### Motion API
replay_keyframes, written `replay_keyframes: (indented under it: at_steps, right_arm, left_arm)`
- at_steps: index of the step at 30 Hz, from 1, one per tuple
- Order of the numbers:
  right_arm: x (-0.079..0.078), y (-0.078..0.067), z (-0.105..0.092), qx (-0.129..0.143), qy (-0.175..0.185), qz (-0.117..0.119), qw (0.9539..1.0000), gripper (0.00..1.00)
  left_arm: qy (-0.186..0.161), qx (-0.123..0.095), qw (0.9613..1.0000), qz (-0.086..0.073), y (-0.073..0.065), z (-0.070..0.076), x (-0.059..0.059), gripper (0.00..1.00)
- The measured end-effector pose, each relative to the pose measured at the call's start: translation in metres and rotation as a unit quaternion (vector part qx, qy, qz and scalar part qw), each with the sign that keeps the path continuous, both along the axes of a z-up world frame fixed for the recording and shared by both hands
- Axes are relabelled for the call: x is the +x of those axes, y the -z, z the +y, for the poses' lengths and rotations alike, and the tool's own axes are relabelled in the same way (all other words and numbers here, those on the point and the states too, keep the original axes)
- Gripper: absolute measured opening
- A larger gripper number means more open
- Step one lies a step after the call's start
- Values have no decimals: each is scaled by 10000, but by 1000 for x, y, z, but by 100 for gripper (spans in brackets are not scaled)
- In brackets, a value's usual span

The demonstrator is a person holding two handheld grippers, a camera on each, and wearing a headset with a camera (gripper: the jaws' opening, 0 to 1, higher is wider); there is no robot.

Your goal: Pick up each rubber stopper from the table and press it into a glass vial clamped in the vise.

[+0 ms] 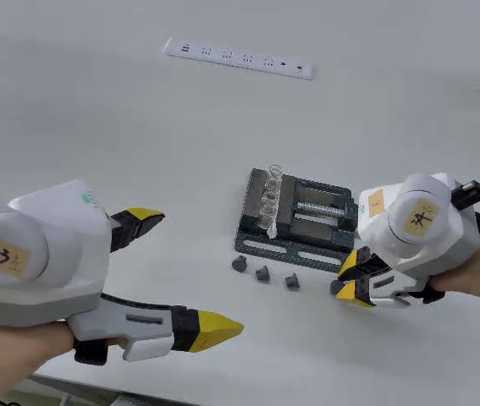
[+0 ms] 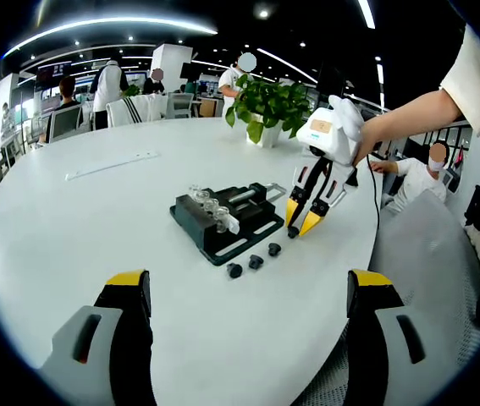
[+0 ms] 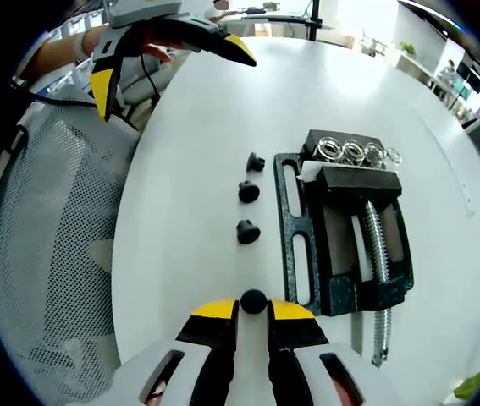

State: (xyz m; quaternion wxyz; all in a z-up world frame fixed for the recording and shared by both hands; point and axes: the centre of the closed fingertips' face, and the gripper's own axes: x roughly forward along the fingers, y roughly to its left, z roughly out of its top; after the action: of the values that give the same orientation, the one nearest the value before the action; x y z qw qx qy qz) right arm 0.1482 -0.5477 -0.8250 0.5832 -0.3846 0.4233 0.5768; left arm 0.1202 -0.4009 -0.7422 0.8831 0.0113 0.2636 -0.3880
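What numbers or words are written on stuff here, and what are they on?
"33": handwritten on the tan sticker on the left gripper.
"34": handwritten, turned sideways, on the tan sticker on the right gripper.
Green mark on the left gripper and the second sticker on the right gripper: too small to read.
Power strip: no readable text.

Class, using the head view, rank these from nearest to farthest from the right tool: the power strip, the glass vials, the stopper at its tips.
1. The stopper, at the tips of the right tool.
2. The glass vials, clamped in the vise, at its far end.
3. The power strip, well beyond the vise.
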Motion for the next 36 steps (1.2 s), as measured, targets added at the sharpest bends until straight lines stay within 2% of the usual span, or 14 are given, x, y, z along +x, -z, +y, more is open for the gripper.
replay_keyframes:
  at_steps: [13,23,28,36]
  right_arm:
    - [1,-1,2,-31,-27,-56,10000,8]
    - [5,-6,4,-2,130,44,9999,7]
    - [11,-17,6,20,130,107,9999,7]
    - [35,-44,17,12,-73,55,10000,7]
  left_arm:
    - [15,-24,10000,44,3,-2,-2,96]
    - [8,-14,10000,36,3,0,-2,95]
    - [28,-15,10000,23,3,-1,-2,95]
    - [37,18,10000,18,4,0,-1,95]
